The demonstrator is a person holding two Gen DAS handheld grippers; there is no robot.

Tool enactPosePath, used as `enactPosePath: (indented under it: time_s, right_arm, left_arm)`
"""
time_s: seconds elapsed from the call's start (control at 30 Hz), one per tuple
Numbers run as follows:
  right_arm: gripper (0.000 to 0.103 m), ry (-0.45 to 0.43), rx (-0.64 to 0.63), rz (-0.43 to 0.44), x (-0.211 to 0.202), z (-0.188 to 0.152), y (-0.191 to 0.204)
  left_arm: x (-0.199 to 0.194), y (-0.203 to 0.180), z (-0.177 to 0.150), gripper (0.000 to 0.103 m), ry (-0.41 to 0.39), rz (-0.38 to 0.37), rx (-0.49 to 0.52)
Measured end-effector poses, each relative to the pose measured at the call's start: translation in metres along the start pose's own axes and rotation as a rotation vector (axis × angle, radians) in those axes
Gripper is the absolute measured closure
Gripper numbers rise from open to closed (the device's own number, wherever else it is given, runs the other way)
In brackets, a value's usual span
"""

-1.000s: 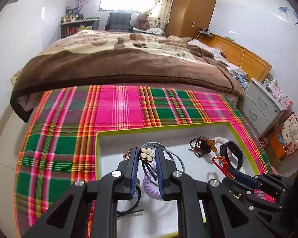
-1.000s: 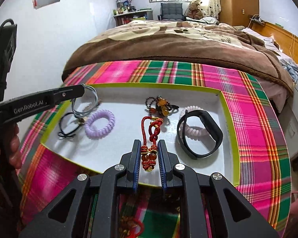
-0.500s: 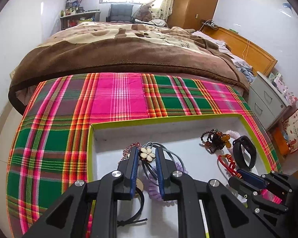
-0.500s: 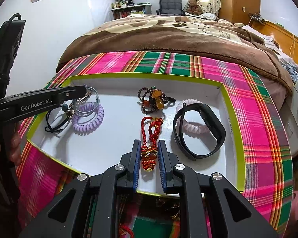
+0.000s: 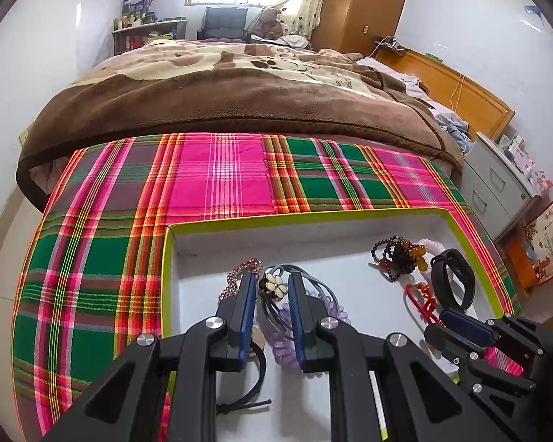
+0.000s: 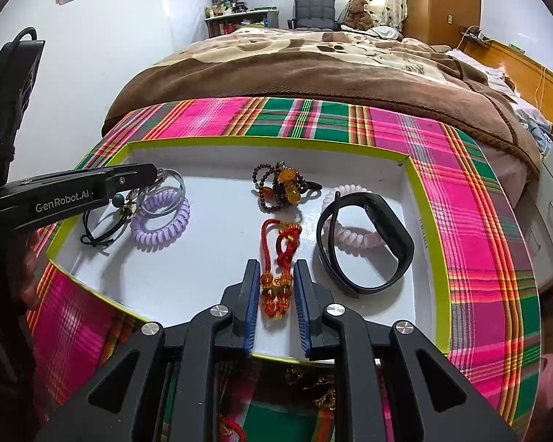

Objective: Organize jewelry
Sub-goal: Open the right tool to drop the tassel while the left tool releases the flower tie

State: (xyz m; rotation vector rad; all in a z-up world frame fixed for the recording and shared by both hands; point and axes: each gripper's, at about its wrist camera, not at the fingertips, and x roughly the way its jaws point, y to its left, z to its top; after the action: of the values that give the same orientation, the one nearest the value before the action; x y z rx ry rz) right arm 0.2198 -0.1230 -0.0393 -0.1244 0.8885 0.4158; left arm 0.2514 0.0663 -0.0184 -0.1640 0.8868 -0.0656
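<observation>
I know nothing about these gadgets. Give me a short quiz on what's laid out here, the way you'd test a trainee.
1. True or false: the black wristband lies outside the tray.
2. What lies between the fingers of the right gripper? A) a red knotted charm B) a silver spoon C) a door key
3. How many spiral coil ties are in the tray?

Key:
1. False. It lies inside, on the right of the right wrist view.
2. A. The red knotted charm lies on the tray floor between the jaws, which have just been opening and are not pressing on it.
3. Two: a lilac coil and a pale pink coil.
</observation>
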Motion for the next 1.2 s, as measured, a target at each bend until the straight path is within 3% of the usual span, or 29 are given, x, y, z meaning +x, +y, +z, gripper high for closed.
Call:
enactPosePath:
  time_s: [0.17, 0.4, 0.5, 0.87, 1.2]
  right_arm:
    - [0.071, -0.006, 0.004, -0.003, -0.002, -0.001, 0.0]
    - [0.069, -0.028, 0.018, 0.009, -0.009, -0.002, 0.0]
    - [0.059, -0.036, 0.019, 0.004, -0.012, -0.003, 0.002]
    - [0.058, -0.076, 0.034, 0.01, -0.037, -0.012, 0.003]
    - [0.052, -0.116, 0.066, 0.012, -0.065, -0.028, -0.002]
  left_arm:
    - [-0.004, -0.001, -0.002, 0.079, -0.005, -0.004, 0.001]
    - [-0.018, -0.006, -0.008, 0.073, -0.024, 0.01, 0.017]
    - [-0.028, -0.009, -0.011, 0.071, -0.037, 0.011, 0.019]
    - [-0.071, -0.011, -0.029, 0.07, -0.092, 0.031, -0.004]
    - [-0.114, -0.016, -0.057, 0.07, -0.155, 0.105, -0.004]
